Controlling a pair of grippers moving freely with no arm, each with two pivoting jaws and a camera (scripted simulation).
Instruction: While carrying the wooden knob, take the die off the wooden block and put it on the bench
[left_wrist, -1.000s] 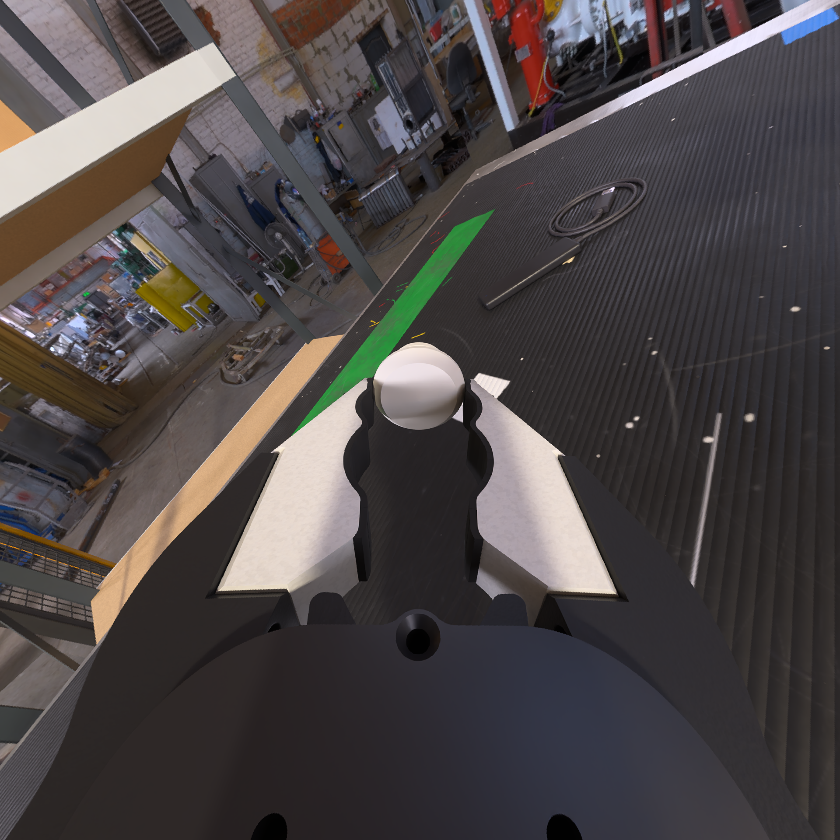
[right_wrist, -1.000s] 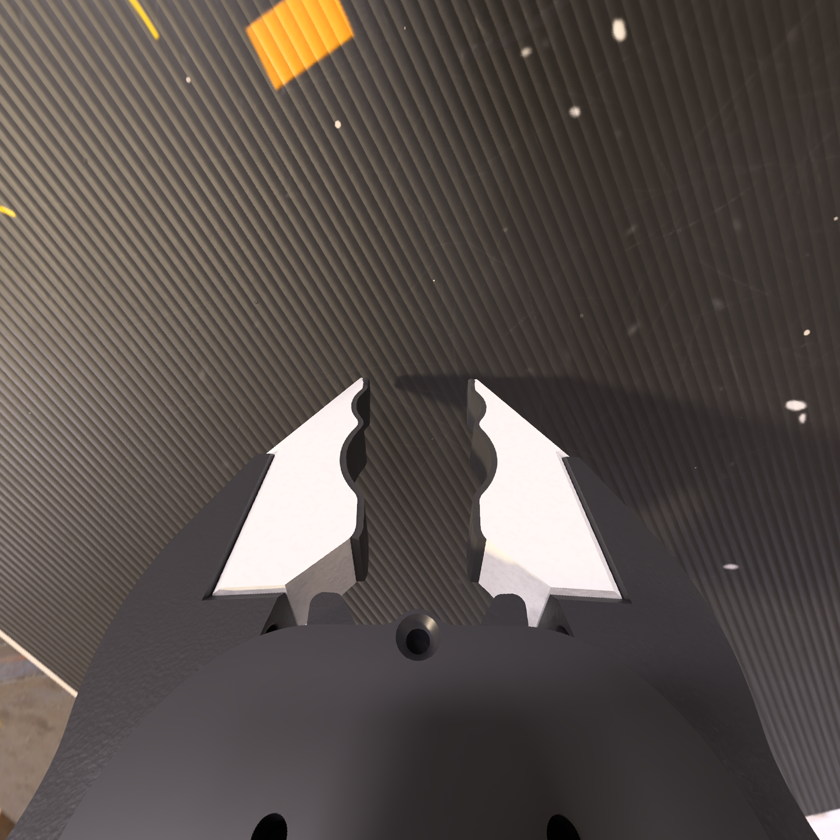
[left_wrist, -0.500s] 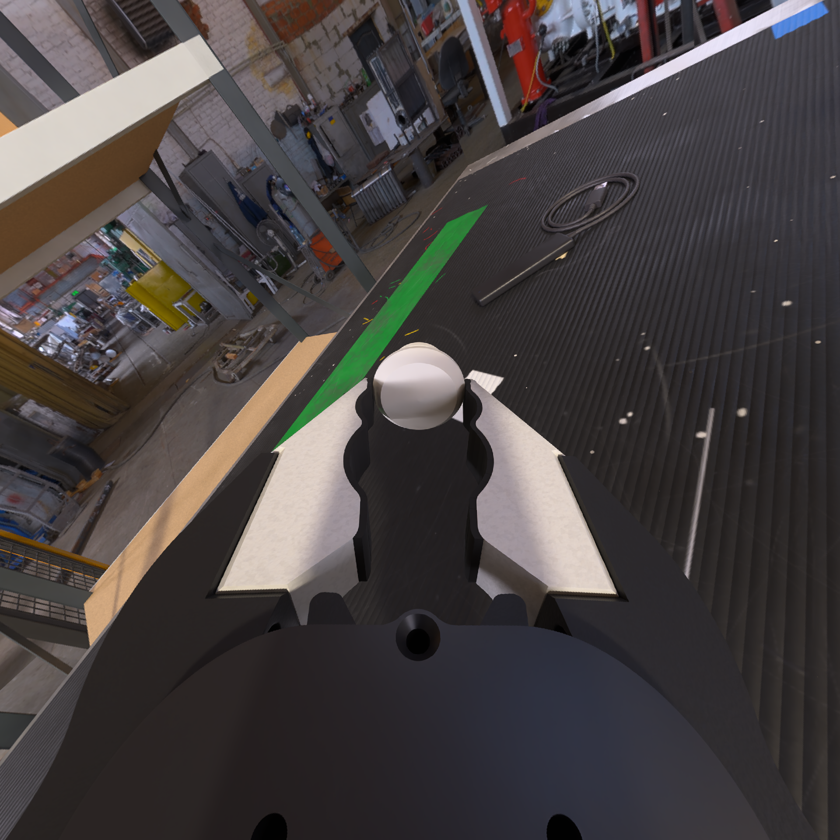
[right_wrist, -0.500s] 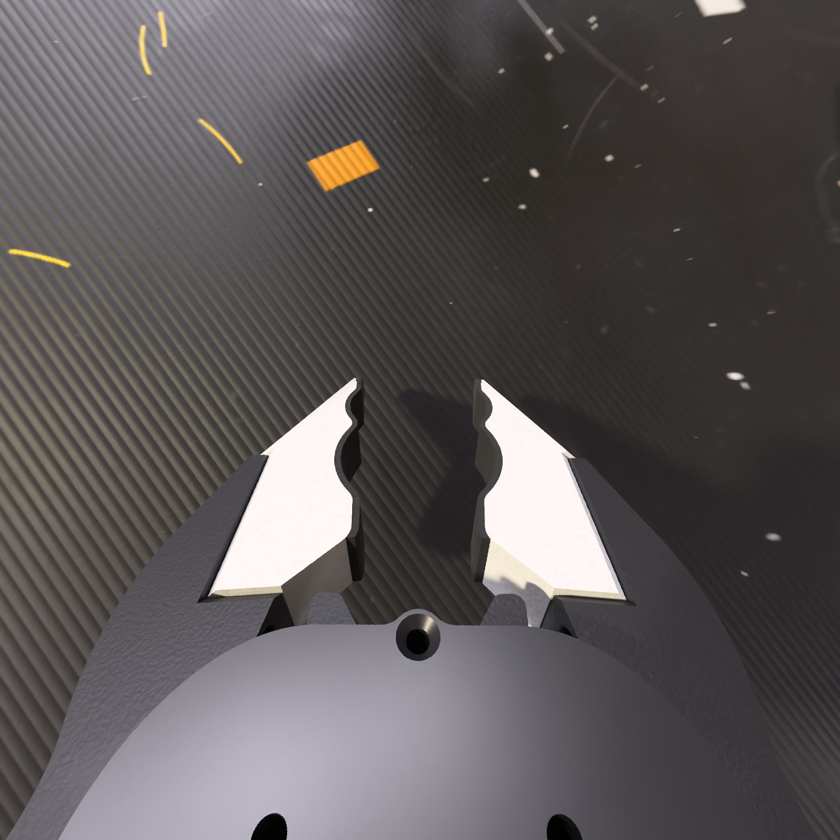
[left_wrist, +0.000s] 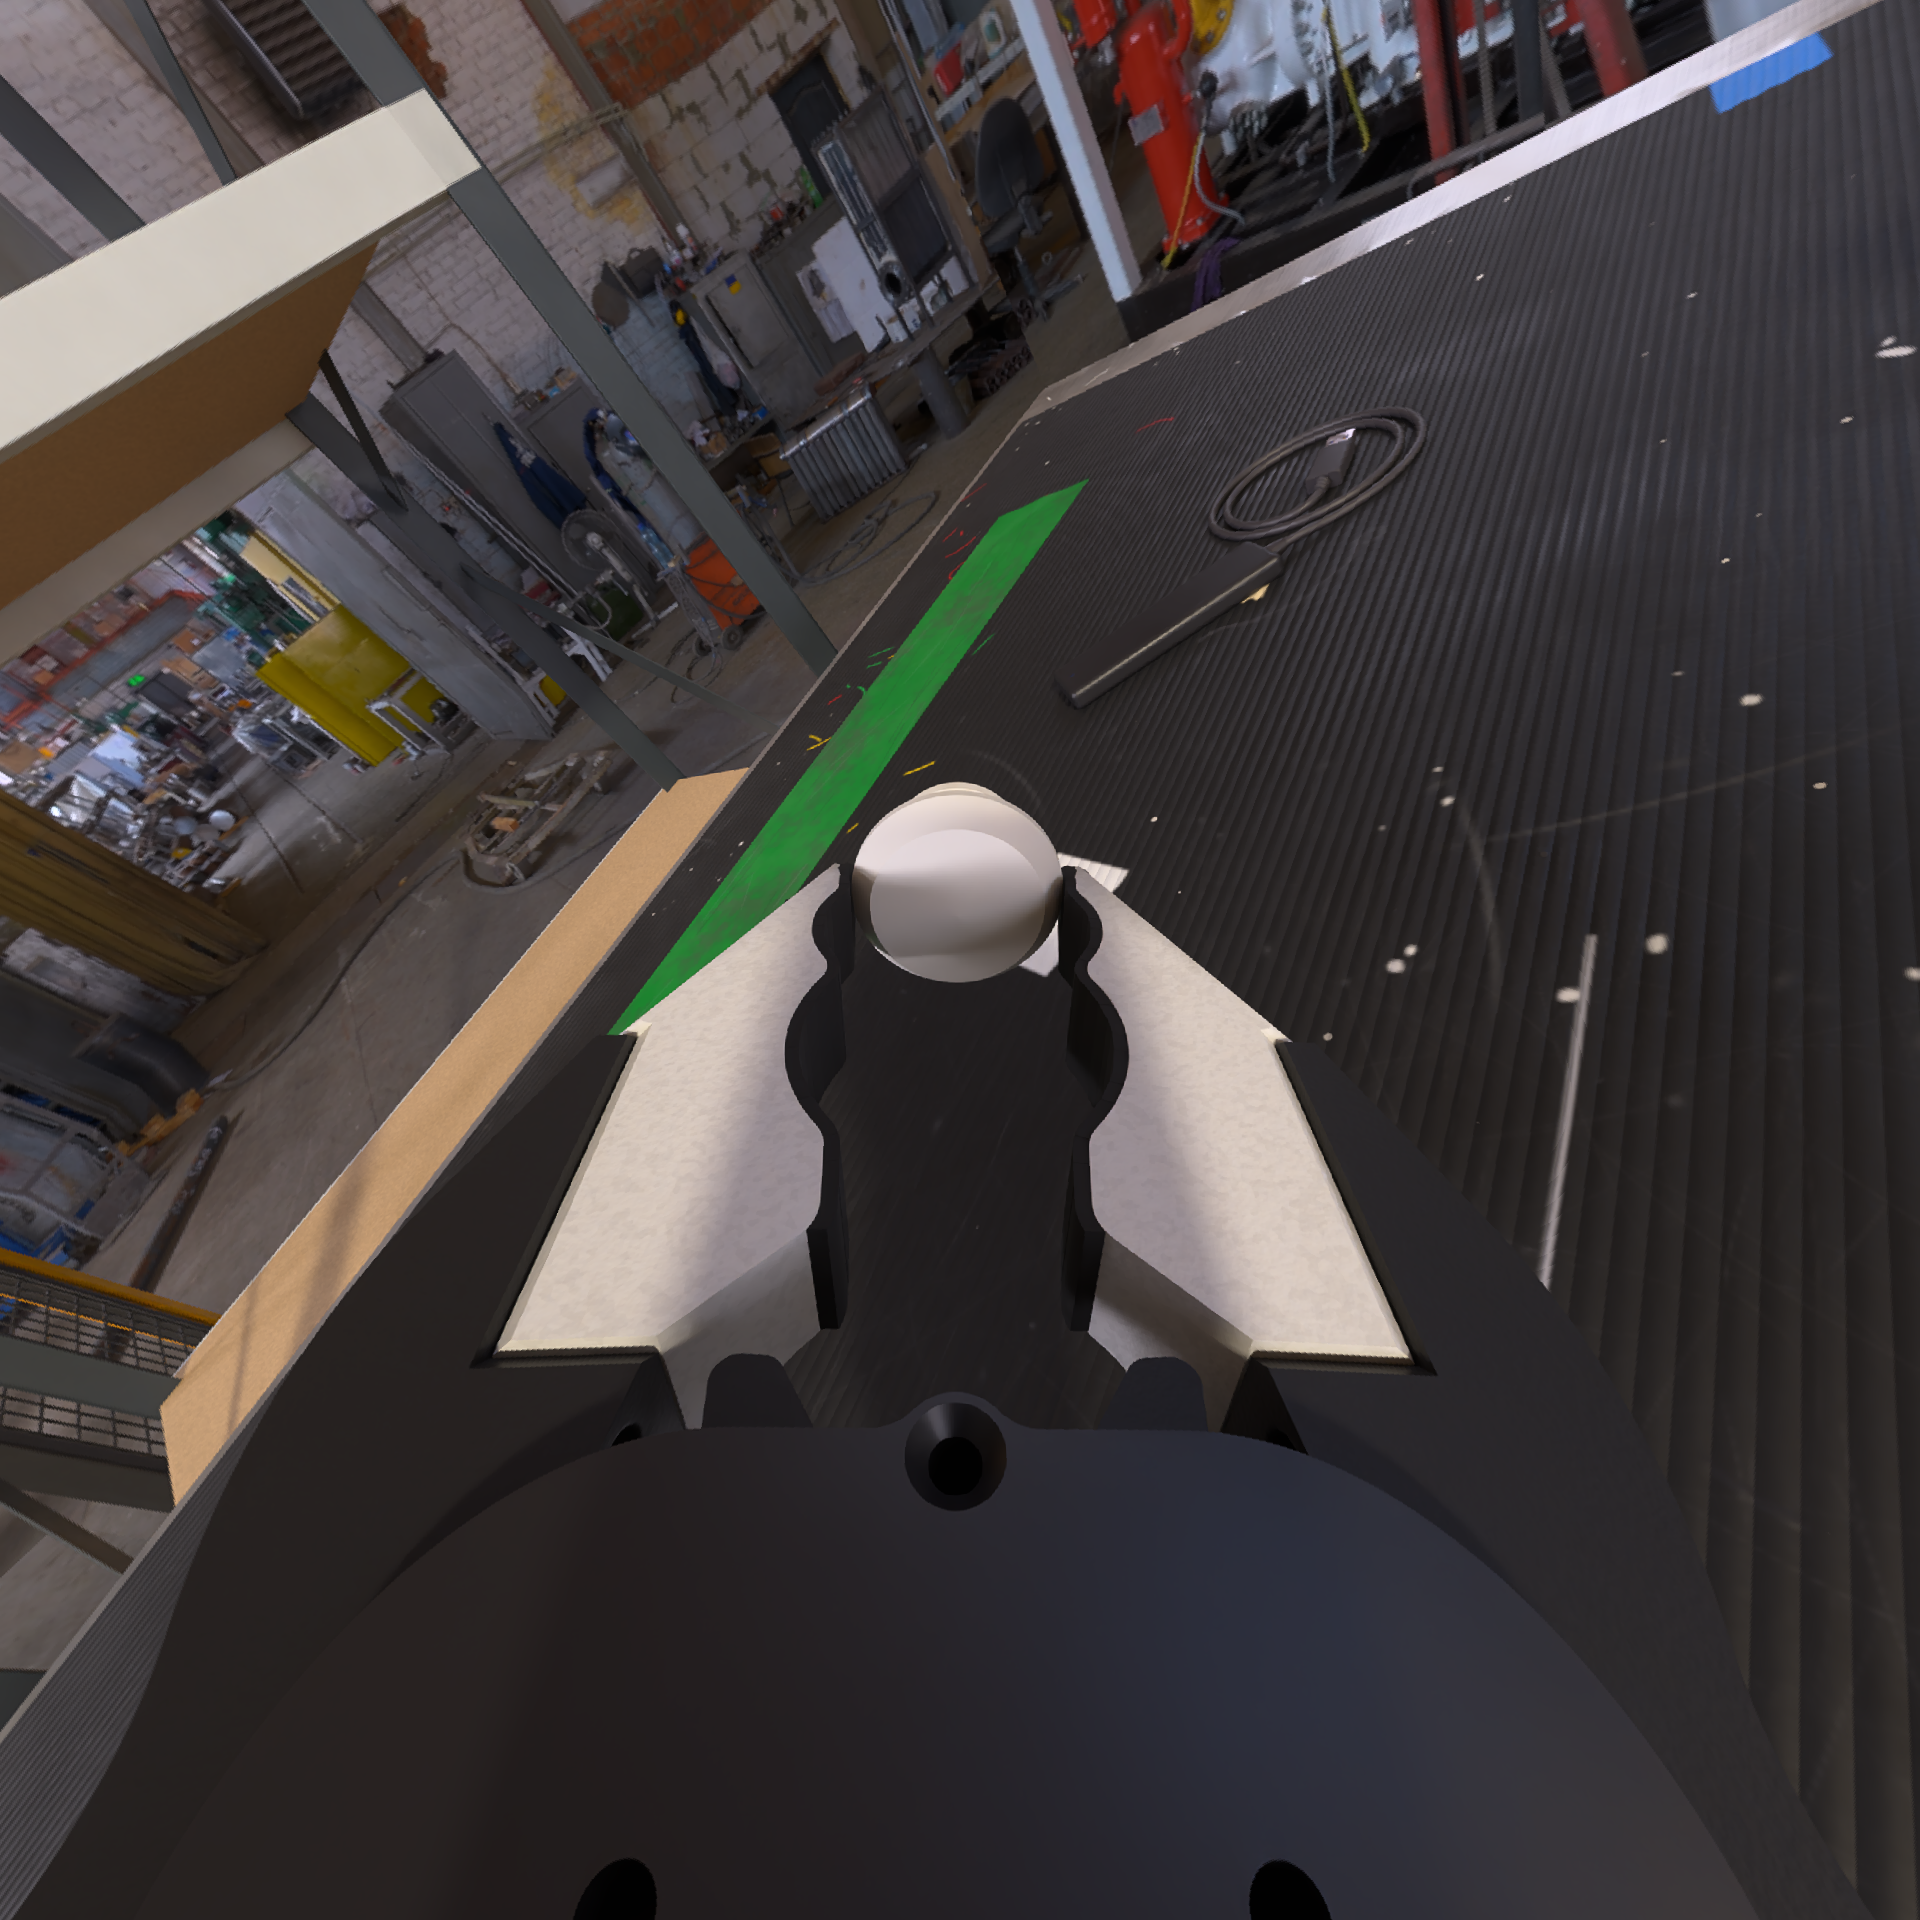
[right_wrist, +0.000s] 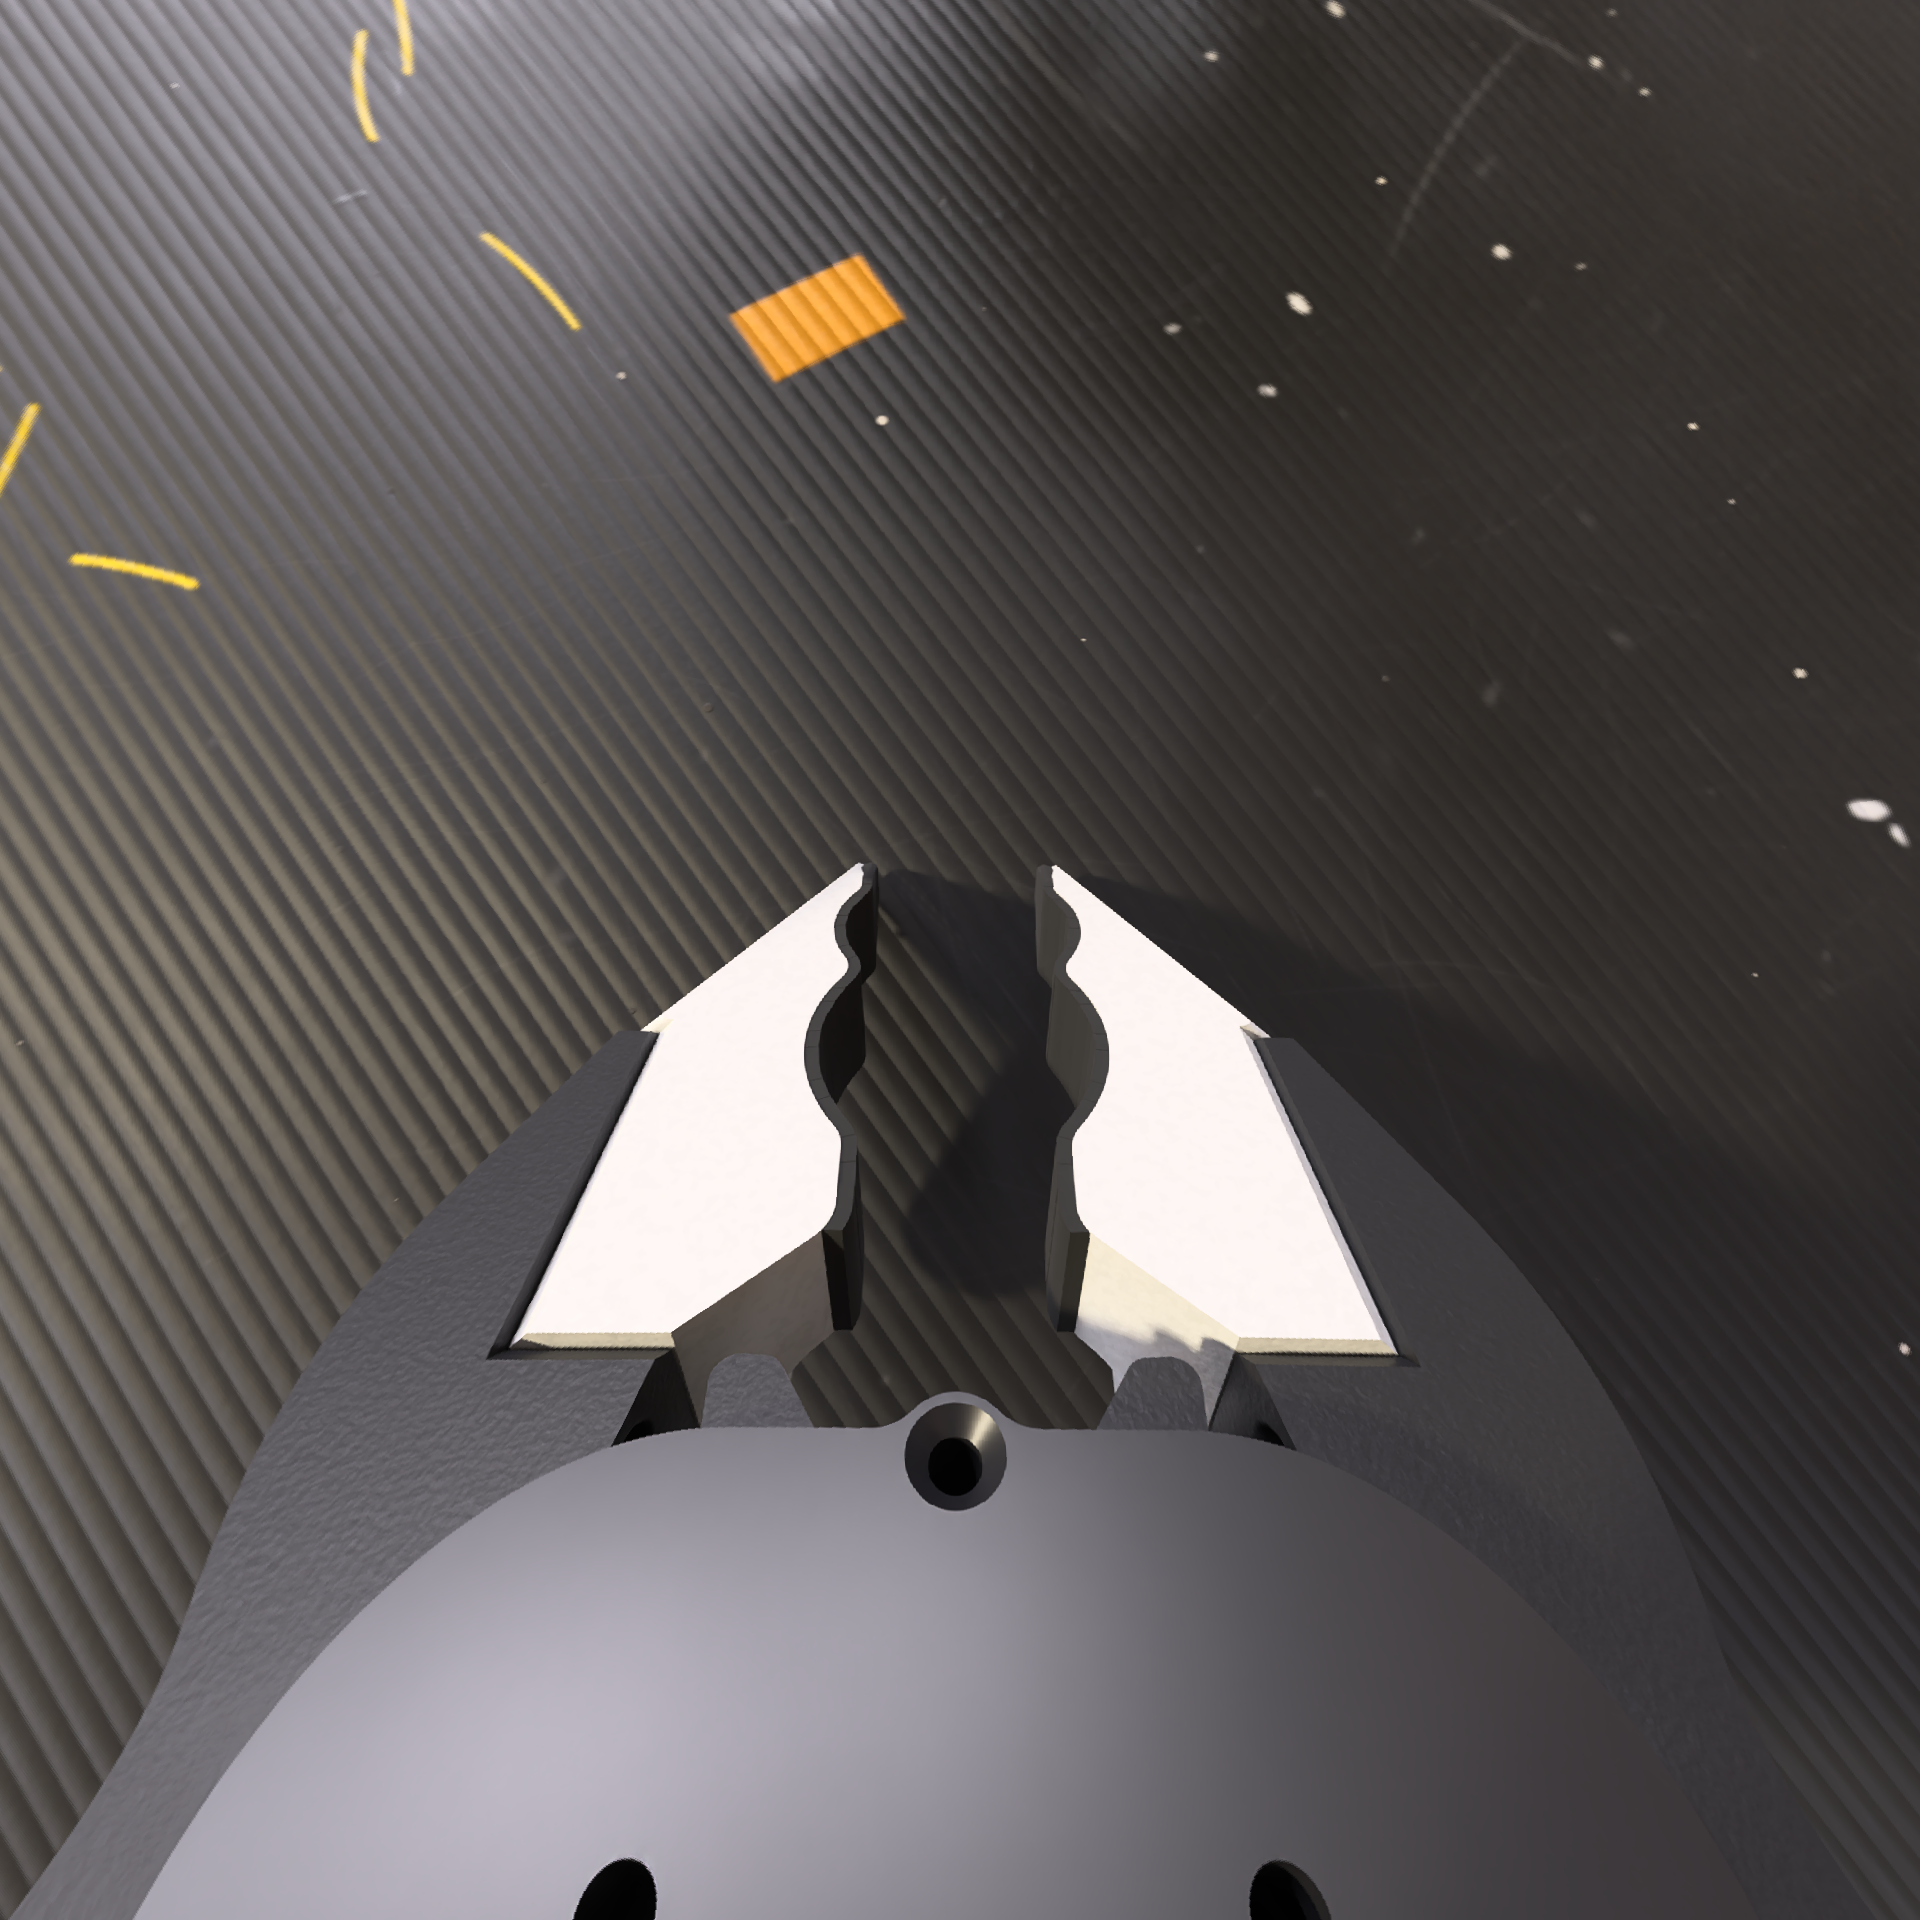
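Knob: a pale, rounded wooden knob is pinched between the tips of the left gripper, well forward of the gripper's body; the deeper part of the gap behind it is left empty.
Left jaws: closed onto the knob from both sides, with the white fingers touching it only at their front notches.
Knob height: the knob is held clear above the bench; no contact with the ribbed black surface is seen.
Right jaws: the right gripper is seen with its fingers spread apart and nothing between them; only the ribbed bench and the gripper's own shadow are seen through the gap.
Right gripper position: it is pointed down at the bench from just above, its shadow lying directly under the fingertips.
Die and block: neither the die nor the wooden block is seen in either view, so their place relative to either pair of jaws cannot be told.
Bench edge: in the left wrist view a green strip is laid along the bench's left edge, just beyond the knob, with a tan board edge beside it.
Other things on bench: a coiled cable and a flat dark bar are seen farther off, well apart from the knob; a thin pale rod lies to the right.
Right view marks: an orange patch and yellow curved scraps are seen ahead of the open fingers, with white specks scattered to the right.
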